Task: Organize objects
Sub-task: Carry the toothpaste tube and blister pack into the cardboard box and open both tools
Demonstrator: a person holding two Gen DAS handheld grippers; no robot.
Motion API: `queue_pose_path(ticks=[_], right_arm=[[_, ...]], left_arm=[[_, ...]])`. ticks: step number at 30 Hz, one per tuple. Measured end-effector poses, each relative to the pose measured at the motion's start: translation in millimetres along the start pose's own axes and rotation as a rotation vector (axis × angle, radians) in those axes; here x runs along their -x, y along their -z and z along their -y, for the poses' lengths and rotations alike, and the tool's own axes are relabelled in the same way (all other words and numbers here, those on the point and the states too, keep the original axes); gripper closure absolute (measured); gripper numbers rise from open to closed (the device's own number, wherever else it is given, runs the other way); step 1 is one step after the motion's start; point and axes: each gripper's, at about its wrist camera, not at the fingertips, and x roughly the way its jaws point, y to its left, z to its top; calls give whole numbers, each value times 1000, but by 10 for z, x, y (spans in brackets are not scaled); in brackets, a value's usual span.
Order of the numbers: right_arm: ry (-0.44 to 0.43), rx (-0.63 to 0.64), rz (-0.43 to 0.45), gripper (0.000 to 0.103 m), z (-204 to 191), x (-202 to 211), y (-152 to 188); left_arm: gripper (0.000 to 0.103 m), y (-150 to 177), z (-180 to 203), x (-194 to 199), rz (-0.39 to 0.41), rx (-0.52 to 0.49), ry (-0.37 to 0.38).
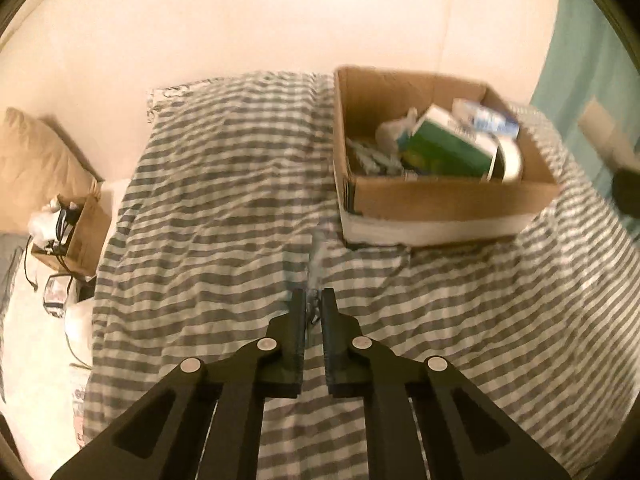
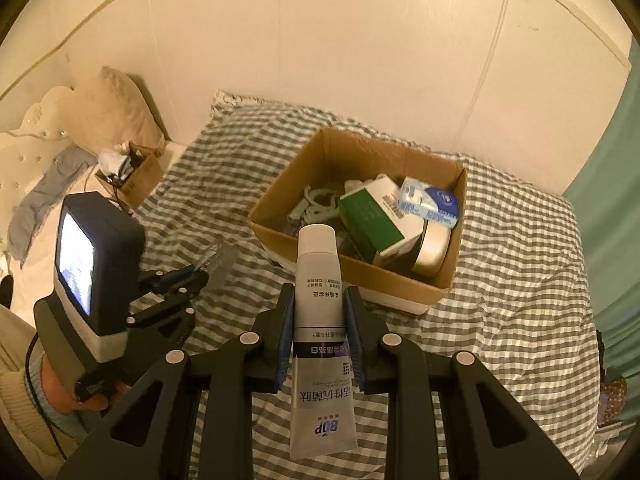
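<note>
Bed under a rumpled grey-and-white checked cover (image 2: 500,280), tan pillow (image 2: 116,108) propped at a tufted cream headboard (image 2: 24,148), small cardboard box (image 2: 136,176) of cables beside it, teal curtain (image 2: 616,160) at right, cream panelled wall (image 2: 360,40) behind

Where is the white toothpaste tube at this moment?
In the right wrist view, the toothpaste tube is clamped in the right gripper, cap toward the cardboard box.

Two cardboard boxes (image 2: 352,276) (image 2: 136,178), one toothpaste tube (image 2: 320,320), one pillow (image 2: 120,112) (beige), two grippers (image 2: 320,304) (image 1: 313,304).
</note>
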Motion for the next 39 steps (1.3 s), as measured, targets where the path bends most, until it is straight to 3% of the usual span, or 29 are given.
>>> queue_pose_path(ticks=[4,11,16,24,26,32,39], right_arm=[[-7,-17,44,79,31,148,-81],[-16,-56,121,79,152,384,-301],[-13,-88,169,79,271,463,-558],[15,-144,140,79,521,-11,-904],[16,-157,106,79,604,-224,-930],[-13,-252,20,79,939,-889,-979],[-66,-269,-52,79,879,-1307,-984]], left_arm=[[96,-126,-8,322,60,27,52],[96,-457,162,770,141,-14,117],[96,-821,359,836,145,-70,124],[96,-1405,553,412,135,-172,136],[96,-1445,545,272,129,-168,148],[96,-1460,516,-273,16,-148,152],[96,-1510,492,-470,-8,-126,151]])
